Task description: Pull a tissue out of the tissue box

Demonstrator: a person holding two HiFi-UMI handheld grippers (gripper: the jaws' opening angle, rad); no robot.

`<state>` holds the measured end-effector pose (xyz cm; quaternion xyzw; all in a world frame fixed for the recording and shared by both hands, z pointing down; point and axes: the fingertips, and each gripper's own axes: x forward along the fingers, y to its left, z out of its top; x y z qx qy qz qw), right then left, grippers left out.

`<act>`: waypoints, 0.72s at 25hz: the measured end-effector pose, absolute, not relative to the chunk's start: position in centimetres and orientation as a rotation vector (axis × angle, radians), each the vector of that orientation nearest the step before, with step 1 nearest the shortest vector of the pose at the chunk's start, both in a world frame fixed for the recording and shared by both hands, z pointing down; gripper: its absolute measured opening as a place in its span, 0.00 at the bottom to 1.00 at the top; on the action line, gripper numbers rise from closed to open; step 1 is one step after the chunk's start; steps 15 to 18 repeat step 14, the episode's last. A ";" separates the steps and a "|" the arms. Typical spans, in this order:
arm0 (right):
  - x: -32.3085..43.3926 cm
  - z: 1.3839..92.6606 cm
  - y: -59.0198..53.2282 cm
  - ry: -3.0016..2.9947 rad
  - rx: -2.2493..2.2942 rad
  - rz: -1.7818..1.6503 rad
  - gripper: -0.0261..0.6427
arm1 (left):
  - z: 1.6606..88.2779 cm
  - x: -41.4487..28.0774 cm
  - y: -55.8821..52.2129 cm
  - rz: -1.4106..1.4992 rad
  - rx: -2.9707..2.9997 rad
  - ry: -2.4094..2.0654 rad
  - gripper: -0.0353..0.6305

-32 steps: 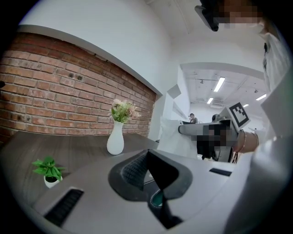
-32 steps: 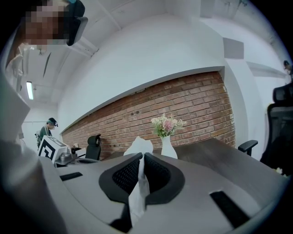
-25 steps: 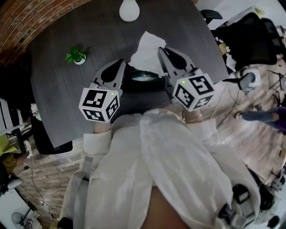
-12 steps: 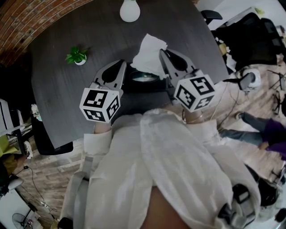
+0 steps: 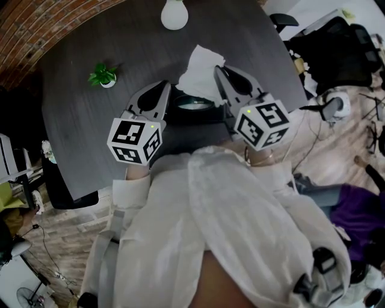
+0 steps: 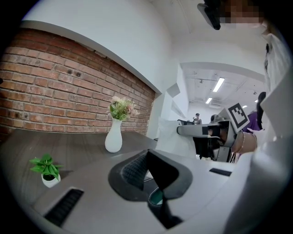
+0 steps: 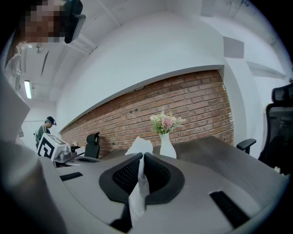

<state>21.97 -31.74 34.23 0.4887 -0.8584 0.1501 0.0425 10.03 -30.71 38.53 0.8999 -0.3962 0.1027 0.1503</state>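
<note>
Well, I counted two grippers, one tissue, one tissue box, one white vase and one small potted plant, all on or over a single dark desk (image 5: 78, 138). The tissue box (image 5: 194, 103) sat close in front of the person, between the two grippers, with its oval opening facing up. The tissue (image 5: 201, 67) stood out of that opening as a crumpled white sheet. Its long axis ran upright, from the box to its loose top.

The right gripper (image 5: 219, 71) was clenched on the tissue's edge. In the right gripper view a thin fold of it showed squeezed between the jaws. The left gripper (image 5: 162, 85) was closed tight with nothing between its jaws, its tip just beside the left end of the box.

The vase (image 5: 174, 13) stood at the far side of the desk, beyond the tissue. The plant (image 5: 103, 75) sat well apart to the left.
</note>
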 end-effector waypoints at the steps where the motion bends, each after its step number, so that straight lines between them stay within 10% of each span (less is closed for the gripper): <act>1: 22.0 34.2 -31.7 -2.626 1.491 0.459 0.06 | 38.5 10.1 -30.7 0.297 2.586 -1.136 0.06; 18: 22.0 34.8 -31.8 -2.621 1.485 0.485 0.06 | 39.2 10.9 -30.5 0.294 2.572 -1.082 0.06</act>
